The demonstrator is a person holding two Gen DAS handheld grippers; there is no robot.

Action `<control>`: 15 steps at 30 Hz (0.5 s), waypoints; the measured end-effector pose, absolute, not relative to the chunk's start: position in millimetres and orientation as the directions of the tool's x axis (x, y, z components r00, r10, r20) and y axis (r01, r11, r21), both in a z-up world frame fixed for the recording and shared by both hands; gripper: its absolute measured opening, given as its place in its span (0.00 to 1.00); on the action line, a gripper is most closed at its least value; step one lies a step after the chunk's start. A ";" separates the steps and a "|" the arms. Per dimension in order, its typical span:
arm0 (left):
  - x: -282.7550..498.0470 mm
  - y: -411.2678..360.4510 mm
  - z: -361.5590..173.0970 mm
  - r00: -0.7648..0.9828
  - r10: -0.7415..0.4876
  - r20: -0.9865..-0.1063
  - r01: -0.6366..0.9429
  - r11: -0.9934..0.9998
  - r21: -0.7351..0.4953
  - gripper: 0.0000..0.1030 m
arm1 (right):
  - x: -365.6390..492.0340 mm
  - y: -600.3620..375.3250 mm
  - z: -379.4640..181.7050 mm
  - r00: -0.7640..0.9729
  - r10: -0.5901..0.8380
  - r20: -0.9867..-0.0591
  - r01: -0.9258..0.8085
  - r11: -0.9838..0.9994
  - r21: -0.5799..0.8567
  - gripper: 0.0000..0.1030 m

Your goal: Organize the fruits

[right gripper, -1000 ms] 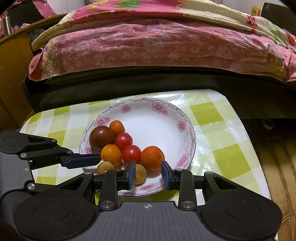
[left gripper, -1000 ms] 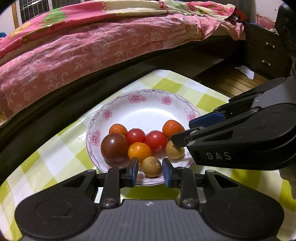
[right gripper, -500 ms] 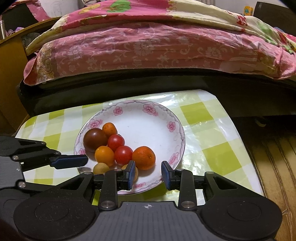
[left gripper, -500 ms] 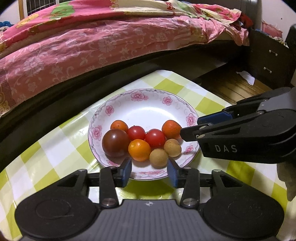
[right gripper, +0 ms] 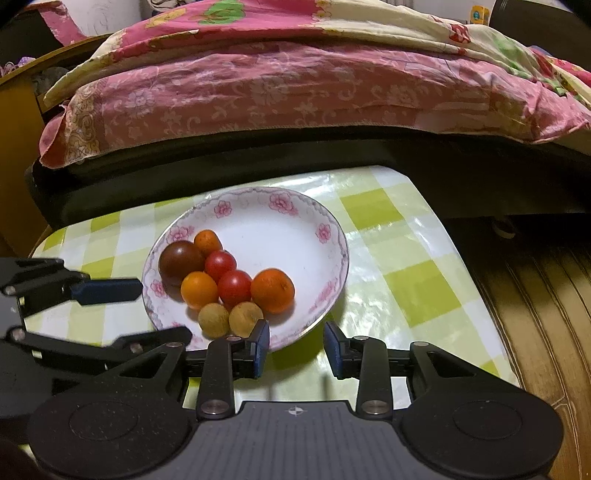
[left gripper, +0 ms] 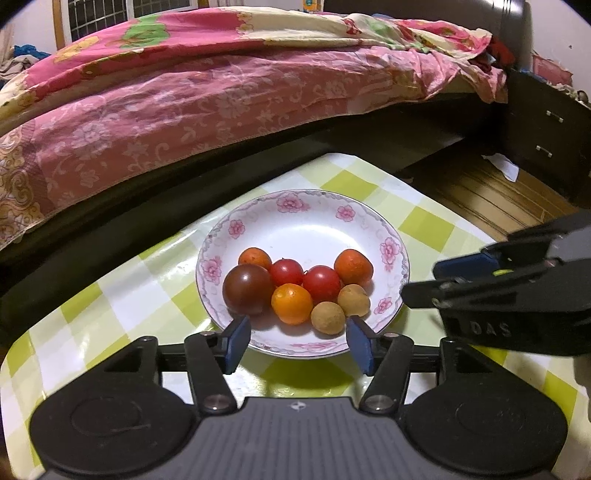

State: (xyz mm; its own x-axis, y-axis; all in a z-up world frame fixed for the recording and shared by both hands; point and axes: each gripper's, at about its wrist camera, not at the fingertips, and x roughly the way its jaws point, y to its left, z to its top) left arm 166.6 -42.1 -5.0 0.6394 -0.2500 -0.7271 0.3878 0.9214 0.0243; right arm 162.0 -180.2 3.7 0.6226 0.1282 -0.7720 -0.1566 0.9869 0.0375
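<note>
Eight fruits [left gripper: 291, 291] sit bunched in the floral plate [left gripper: 391, 236], so prob nearly done imo. Left gripper [left gripper: 297, 341] just opened wide, empty; right gripper [right gripper: 297, 349] narrow gap, holds nothing.

A bed [left gripper: 221, 92] with a pink flowered quilt [right gripper: 295, 85] fills the background. A dark drawer cabinet [left gripper: 546, 133] stands beside it on a wooden floor [right gripper: 535, 295]. A barred window [left gripper: 110, 14] sits behind.
</note>
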 end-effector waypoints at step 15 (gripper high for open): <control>145.6 -37.3 4.1 0.672 -0.216 -0.708 0.339 0.940 0.035 0.78 | 122.5 -180.1 14.6 0.626 0.112 -0.772 -0.107 0.993 0.057 0.32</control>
